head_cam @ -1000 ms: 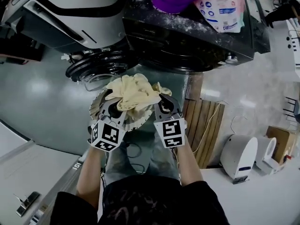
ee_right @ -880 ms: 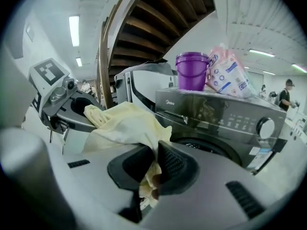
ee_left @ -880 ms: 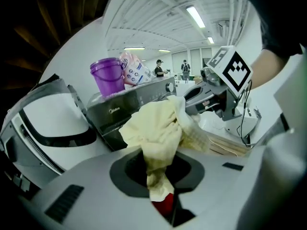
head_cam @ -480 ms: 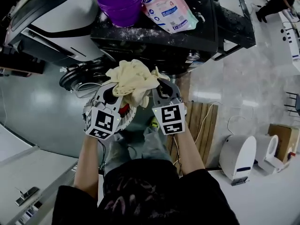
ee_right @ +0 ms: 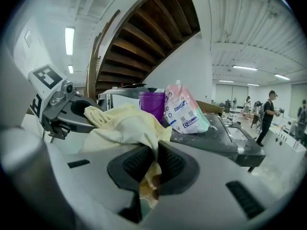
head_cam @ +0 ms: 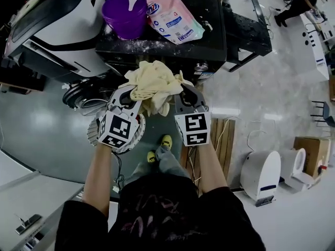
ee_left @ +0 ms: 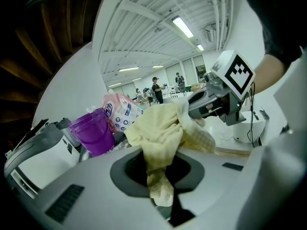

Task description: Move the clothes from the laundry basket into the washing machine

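Observation:
A pale yellow cloth (head_cam: pixel 154 81) hangs bunched between both grippers, held in the air in front of the dark washing machine (head_cam: pixel 209 33). My left gripper (head_cam: pixel 127 95) is shut on its left side and my right gripper (head_cam: pixel 183 91) on its right side. In the left gripper view the cloth (ee_left: pixel 160 133) runs down between the jaws of my left gripper (ee_left: pixel 156 169). In the right gripper view the cloth (ee_right: pixel 124 123) is pinched between the ribbed pads of my right gripper (ee_right: pixel 153 162). The round laundry basket (head_cam: pixel 136 135) lies on the floor, mostly hidden under my left gripper. The machine's round door (head_cam: pixel 84 93) stands open at the left.
A purple cup (head_cam: pixel 125 14) and a pink detergent pouch (head_cam: pixel 170 20) sit on the machine's dusty top. A white appliance (head_cam: pixel 57 30) stands to the left. A wooden pallet (head_cam: pixel 222 140) and a white device (head_cam: pixel 264 174) are on the floor at right. Cables trail by the person's feet (head_cam: pixel 159 149).
Both grippers have risen with the yellow cloth, away from the basket and up toward the machine's front. The basket now shows lower, beneath the left gripper.

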Available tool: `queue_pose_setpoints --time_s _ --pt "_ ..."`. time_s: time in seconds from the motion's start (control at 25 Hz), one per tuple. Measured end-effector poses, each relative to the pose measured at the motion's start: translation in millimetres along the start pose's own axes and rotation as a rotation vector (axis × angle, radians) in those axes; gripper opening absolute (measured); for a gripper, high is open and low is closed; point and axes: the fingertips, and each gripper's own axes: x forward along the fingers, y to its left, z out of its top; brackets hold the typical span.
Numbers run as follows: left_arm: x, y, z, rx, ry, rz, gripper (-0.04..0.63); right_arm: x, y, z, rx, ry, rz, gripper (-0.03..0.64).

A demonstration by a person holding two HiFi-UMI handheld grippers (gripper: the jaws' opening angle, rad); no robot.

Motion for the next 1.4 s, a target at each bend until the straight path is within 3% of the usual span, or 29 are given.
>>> queue_pose_setpoints --time_s 0.4,0.68,1.0,1.4 --pt "21 -24 -31 0.011 -0.03 -0.032 0.061 1 0 -53 0.058 0.078 -0.107 0.035" --pt "80 -36 -75 -0.015 -0.044 -0.033 0.061 37 -20 -118 0.134 0.103 -0.119 0.035" --pt "157 -36 -140 -0.042 -0.059 0.04 0.06 101 -38 -198 0.204 0.094 -0.126 0.035" --pt "247 -28 -218 -0.087 -0.178 0.127 0.058 187 -56 -286 0.207 0.011 -0.177 0.035"
